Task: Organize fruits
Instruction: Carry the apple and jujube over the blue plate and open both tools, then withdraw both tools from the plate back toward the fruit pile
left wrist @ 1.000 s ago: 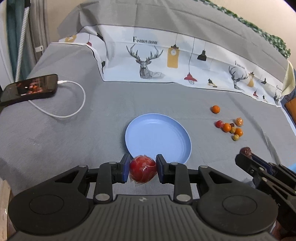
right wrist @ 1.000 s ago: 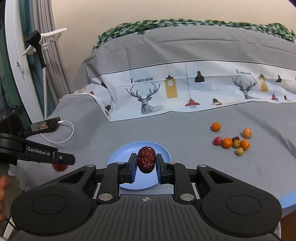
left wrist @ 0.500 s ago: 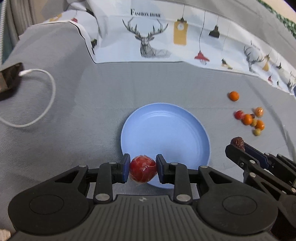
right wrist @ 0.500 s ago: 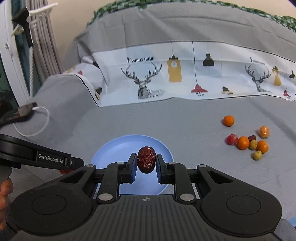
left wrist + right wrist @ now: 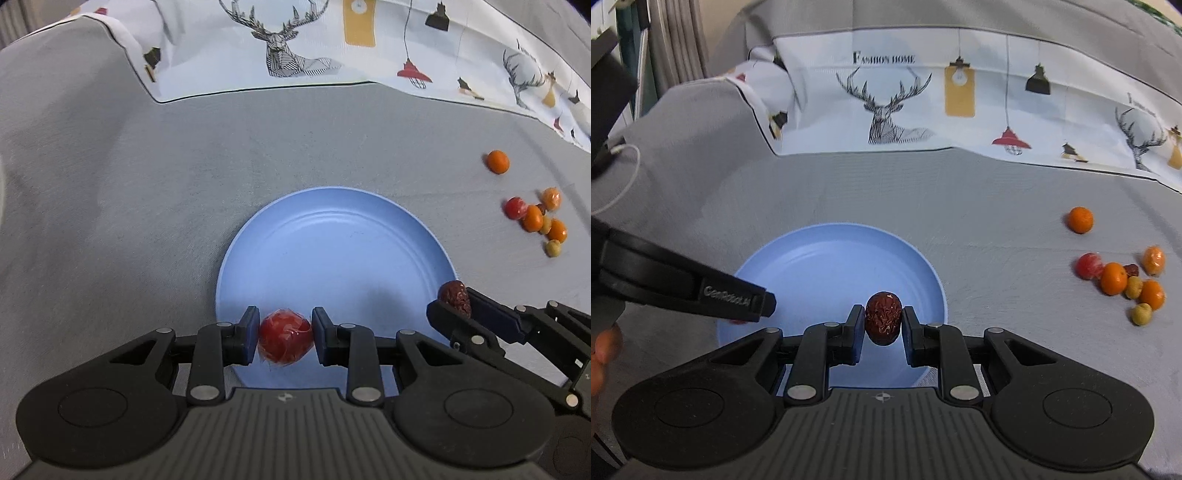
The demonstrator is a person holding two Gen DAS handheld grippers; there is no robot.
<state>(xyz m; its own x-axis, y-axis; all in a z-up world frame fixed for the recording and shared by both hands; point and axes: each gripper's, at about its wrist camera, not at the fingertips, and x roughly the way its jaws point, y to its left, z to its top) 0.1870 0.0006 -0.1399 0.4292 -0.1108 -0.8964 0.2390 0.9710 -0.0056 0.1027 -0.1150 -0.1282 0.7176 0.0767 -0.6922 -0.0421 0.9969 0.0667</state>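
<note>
Left tool (image 5: 284, 334) points forward and down over the near rim of the blue plate (image 5: 332, 236), jaws closed onto a round red fruit (image 5: 284, 339) in a clear wrapper; the fruit sits pinched between the two blue pads, held above the plate's near edge. Right tool (image 5: 881, 325) comes in level beside it, angled slightly toward the left, jaws clamped on a wrinkled dark-red date (image 5: 882, 317); in its own view the date hangs over the near right part of the plate (image 5: 827, 258). From the left wrist view the right tool (image 5: 456, 301) reaches in from the lower right, the date (image 5: 454, 295) at its tip just over the plate's right rim. From the right wrist view the left tool's black finger (image 5: 738, 299) crosses from the left over the plate's left side; a bit of the person's hand (image 5: 604, 354) shows at the left edge. The plate rests on a grey cloth (image 5: 147, 184). Well to the right on the cloth lies a loose cluster of small fruits (image 5: 1123, 280), orange, red and yellowish, with one orange fruit (image 5: 1079, 219) apart from it, farther back. A deer-print cloth (image 5: 923, 92) drapes behind.
</note>
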